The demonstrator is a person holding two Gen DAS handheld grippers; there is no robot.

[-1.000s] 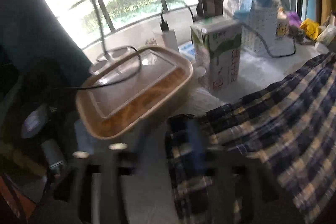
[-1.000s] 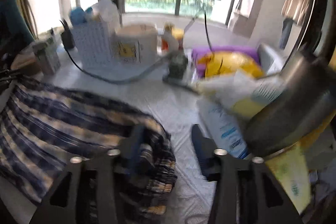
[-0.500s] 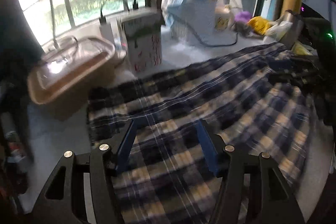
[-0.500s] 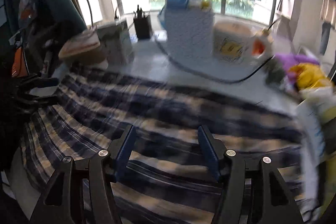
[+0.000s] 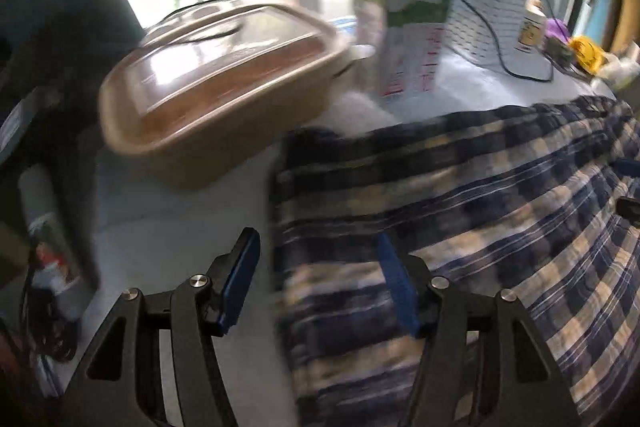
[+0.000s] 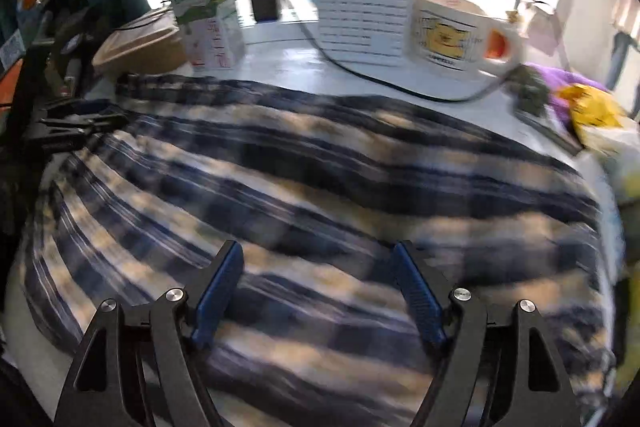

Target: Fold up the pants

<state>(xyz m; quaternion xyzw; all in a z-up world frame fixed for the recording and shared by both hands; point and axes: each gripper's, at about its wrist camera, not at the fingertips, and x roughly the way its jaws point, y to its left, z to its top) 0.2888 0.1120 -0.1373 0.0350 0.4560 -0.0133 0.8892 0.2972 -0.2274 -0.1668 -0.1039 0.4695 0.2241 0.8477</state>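
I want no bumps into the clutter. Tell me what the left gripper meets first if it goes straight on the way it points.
Most likely the plaid pants' side edge, which lies between the open jaws of the left gripper. The tan lidded container sits farther back and to the left, though depth is unclear.

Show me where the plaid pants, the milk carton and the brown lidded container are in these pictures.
plaid pants (image 6: 320, 187): right wrist view, middle of the spread cloth.
milk carton (image 5: 412, 39): left wrist view, its front face.
brown lidded container (image 5: 216, 99): left wrist view, its near side wall under the clear lid.
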